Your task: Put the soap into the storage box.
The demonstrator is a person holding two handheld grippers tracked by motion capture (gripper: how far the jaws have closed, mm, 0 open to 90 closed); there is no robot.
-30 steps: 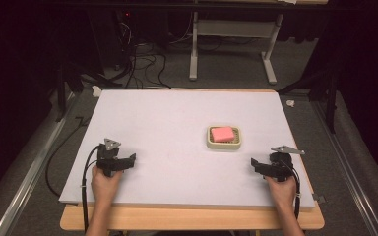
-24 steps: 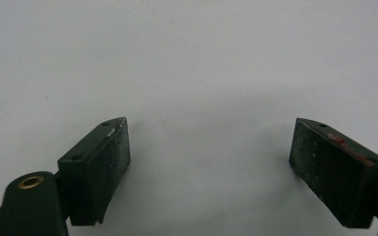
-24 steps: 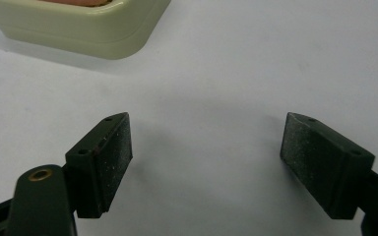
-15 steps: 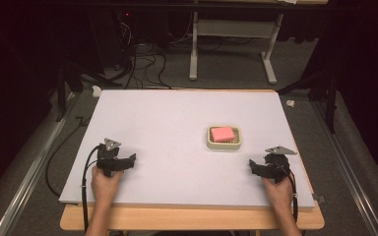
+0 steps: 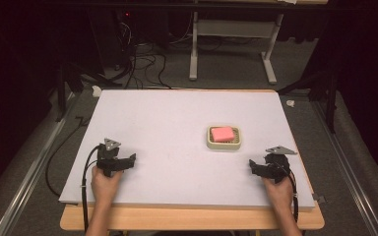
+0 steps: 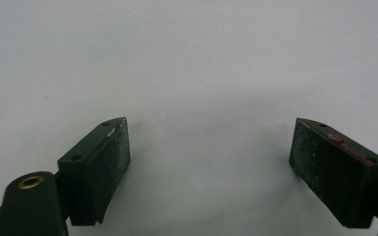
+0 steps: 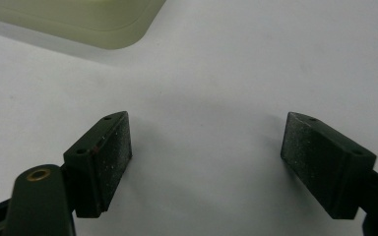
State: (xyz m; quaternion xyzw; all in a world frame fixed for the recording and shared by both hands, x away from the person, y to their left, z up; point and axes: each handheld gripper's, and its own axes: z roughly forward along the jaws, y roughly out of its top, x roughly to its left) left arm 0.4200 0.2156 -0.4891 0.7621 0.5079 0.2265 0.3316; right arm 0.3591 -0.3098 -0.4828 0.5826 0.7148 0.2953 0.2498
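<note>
- Since the earlier high view, the right gripper (image 5: 252, 168) sits slightly further in from the table's right edge, while the left gripper (image 5: 128, 161) rests where it was
- Nothing else has shifted: the pink block (image 5: 223, 133) still lies inside the cream rectangular dish (image 5: 223, 145), right of the white tabletop's (image 5: 162, 128) middle
- Left gripper jaws stand wide apart, with bare white surface between its dark pads (image 6: 115, 160)
- Right gripper jaws are likewise spread and hold nothing; in its own view a corner of the cream dish (image 7: 93, 22) lies ahead to the upper left, well apart from the pads (image 7: 113, 152)
- Both grippers are low over the near part of the table, each in a hand
</note>
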